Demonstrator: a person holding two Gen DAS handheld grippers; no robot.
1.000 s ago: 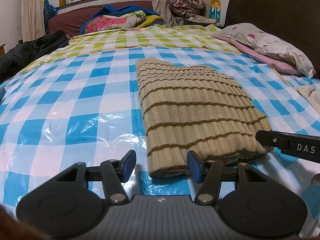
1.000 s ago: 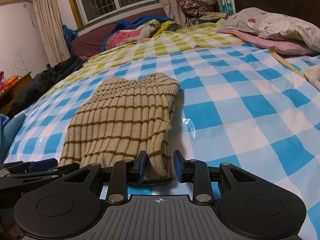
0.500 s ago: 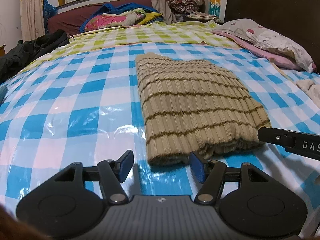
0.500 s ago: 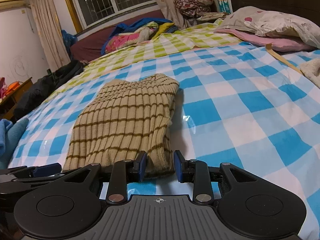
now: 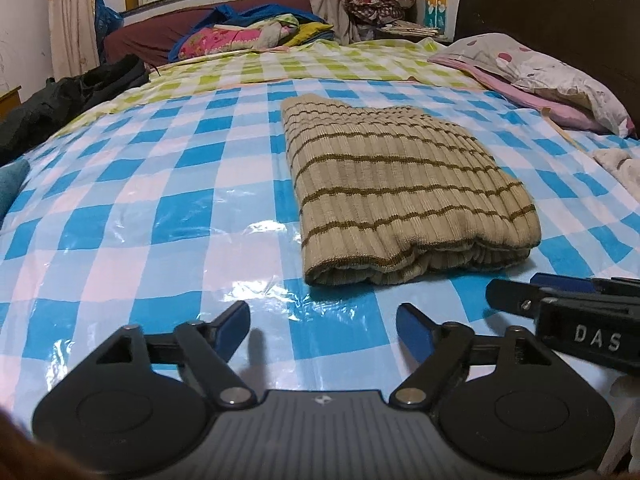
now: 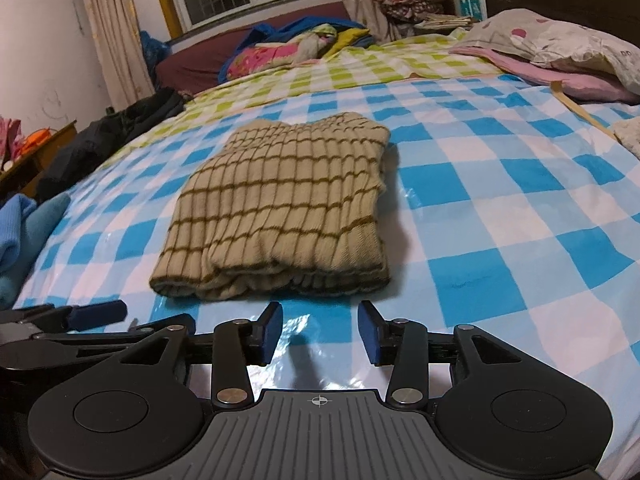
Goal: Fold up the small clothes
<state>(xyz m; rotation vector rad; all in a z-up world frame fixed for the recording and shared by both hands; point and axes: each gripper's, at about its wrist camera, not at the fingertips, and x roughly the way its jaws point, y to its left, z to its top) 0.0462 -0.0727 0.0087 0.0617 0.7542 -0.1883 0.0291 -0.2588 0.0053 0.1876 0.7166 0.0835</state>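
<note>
The folded sweater [image 5: 404,196] has been released and lies mid-frame on the bed [image 5: 160,216]. Both the left tool [image 5: 324,322] and the right tool [image 6: 320,330] are being spread, empty, just short of its near edge; this fold appears finished.

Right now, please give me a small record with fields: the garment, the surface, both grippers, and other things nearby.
garment: folded striped sweater, beige with brown lines, lying flat
surface: blue checked sheet on the bed
left gripper: jaws opening, nothing between them, apart from the sweater's near edge
right gripper: jaws opening, nothing between them, apart from the sweater's near edge
nearby: pillow at the far right; dark clothes at the far left; blue cloth at the left edge
fold: appears done
</note>
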